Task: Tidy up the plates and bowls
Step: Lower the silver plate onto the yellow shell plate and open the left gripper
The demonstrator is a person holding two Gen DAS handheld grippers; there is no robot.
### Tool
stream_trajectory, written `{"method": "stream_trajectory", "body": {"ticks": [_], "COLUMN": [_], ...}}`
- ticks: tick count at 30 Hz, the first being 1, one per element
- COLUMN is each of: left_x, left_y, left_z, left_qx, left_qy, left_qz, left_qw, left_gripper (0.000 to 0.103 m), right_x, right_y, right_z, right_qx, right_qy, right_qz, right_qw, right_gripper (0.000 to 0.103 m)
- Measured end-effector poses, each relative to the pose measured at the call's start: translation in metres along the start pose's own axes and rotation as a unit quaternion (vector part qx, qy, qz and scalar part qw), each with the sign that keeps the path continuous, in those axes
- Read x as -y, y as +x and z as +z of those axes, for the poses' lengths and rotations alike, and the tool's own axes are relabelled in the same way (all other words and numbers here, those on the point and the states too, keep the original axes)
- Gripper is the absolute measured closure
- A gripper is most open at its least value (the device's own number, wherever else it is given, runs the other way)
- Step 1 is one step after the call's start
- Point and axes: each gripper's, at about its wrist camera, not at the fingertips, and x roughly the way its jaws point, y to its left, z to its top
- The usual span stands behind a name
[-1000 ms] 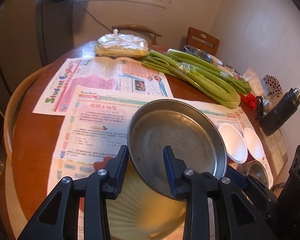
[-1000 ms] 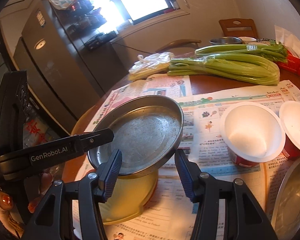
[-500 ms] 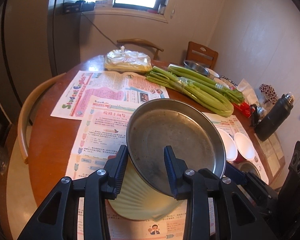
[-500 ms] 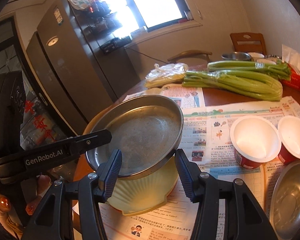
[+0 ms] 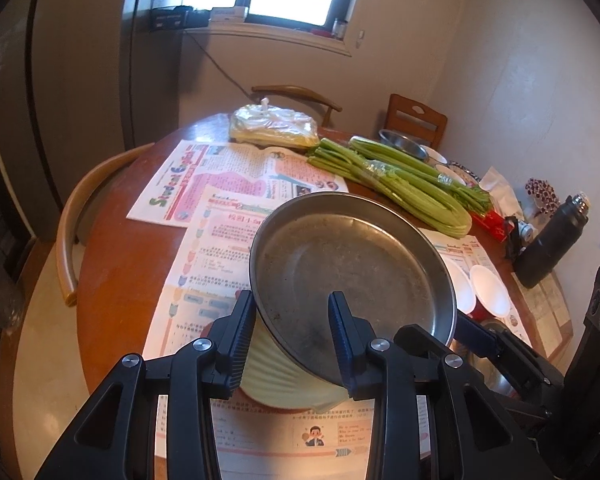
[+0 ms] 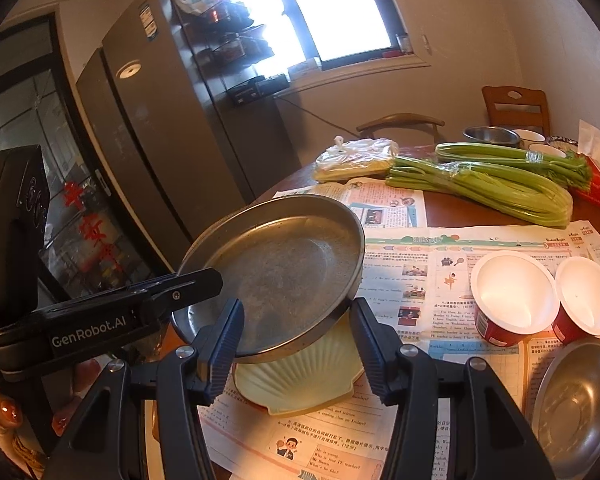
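Observation:
A round steel pan (image 5: 352,264) is held in the air, tilted, above a pale yellow shell-shaped plate (image 5: 276,384) lying on the newspaper. My left gripper (image 5: 292,340) straddles the pan's near rim, one finger under it and one inside. My right gripper (image 6: 296,344) straddles the rim on the other side of the pan (image 6: 276,272). The shell plate (image 6: 300,376) shows under the pan in the right wrist view. A smaller steel plate (image 6: 576,400) and two white-lined red bowls (image 6: 514,296) sit to the right.
Newspapers (image 5: 236,184) cover the round wooden table (image 5: 112,248). Celery bundles (image 5: 396,184), a bagged food packet (image 5: 272,130), a steel bowl (image 6: 490,135) and a black flask (image 5: 552,236) lie farther back. Chairs ring the table; a fridge (image 6: 172,140) stands left.
Both grippers have risen with the steel pan, lifting it higher off the yellow shell plate. More of that plate and the newspaper under it now shows.

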Motion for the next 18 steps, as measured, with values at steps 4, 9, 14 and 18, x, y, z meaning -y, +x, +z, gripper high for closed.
{"method": "stream_trajectory", "body": {"ticks": [4, 9, 14, 18], "left_x": [-0.003, -0.009, -0.01, -0.011], "left_y": [0.003, 0.01, 0.019, 0.031], "left_z": [-0.007, -0.015, -0.021, -0.026], "left_qx": [-0.005, -0.016, -0.024, -0.036], "left_qy": [-0.007, -0.019, -0.025, -0.029], "left_qz": [0.005, 0.002, 0.006, 0.009], "left_qw": [0.9999, 0.9997, 0.9994, 0.9989], "left_gripper": [0.066, 0.066, 0.065, 0.065], "right_x": [-0.003, -0.001, -0.001, 0.001], "right_y": [0.004, 0.007, 0.008, 0.013], "right_z": [-0.004, -0.008, -0.009, -0.012], "right_qx": [-0.012, -0.024, -0.024, -0.033], "right_qy": [-0.01, -0.011, -0.019, -0.022], "right_qz": [-0.002, 0.002, 0.005, 0.004], "right_qw": [1.0, 1.0, 1.0, 0.999], "right_gripper": [0.048, 0.048, 0.048, 0.048]}}
